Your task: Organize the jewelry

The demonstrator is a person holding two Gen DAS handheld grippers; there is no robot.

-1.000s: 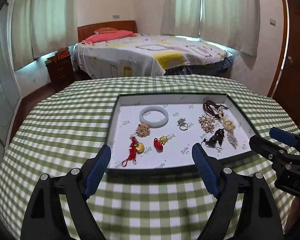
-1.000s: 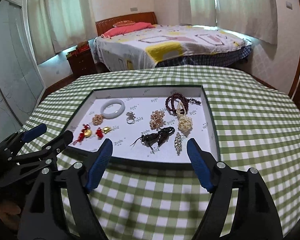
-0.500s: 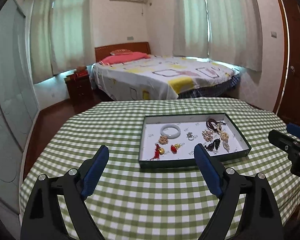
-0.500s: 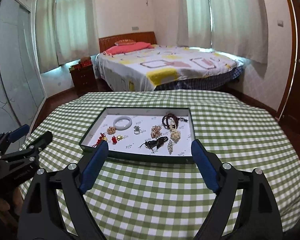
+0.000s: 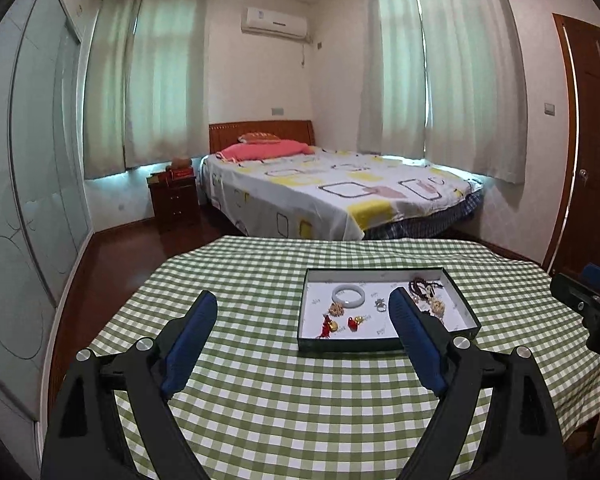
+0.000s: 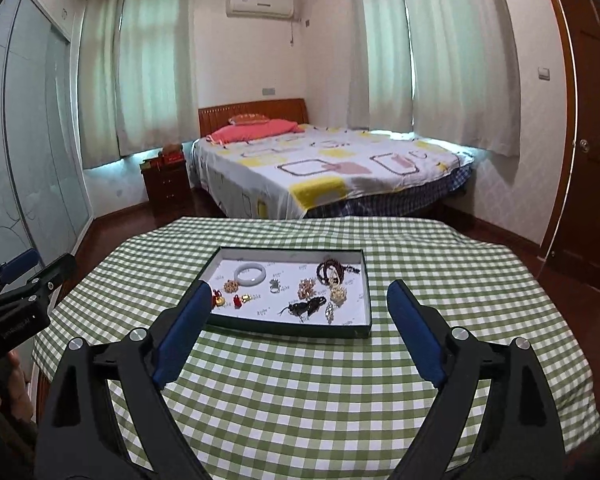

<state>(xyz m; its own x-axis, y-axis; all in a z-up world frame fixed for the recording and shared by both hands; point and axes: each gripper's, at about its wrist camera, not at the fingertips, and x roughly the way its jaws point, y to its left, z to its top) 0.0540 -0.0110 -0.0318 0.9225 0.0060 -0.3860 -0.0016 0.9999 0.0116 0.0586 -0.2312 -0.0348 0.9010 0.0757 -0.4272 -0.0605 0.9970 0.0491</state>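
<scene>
Right wrist view: dark-green shallow cardboard tray (image 6: 284, 330) of mixed jewelry sat mid-tablecloth, toward the far edge. Right gripper (image 6: 296, 332) and left gripper (image 5: 304, 340) both gaped, empty, held back. Advisable: approach low, single out the white jade bangle (image 6: 251, 274).

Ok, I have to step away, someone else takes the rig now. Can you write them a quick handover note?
Left tongs: open, empty, held above the checkered table, short of the tray.
Right tongs: open, empty, also short of the tray.
All the jewelry lies loose in the tray: white bangle, ring, dark bead bracelet, gold clusters, red charms, black piece.
Done: nothing visibly sorted or picked.
Left: grouping the pieces.
</scene>
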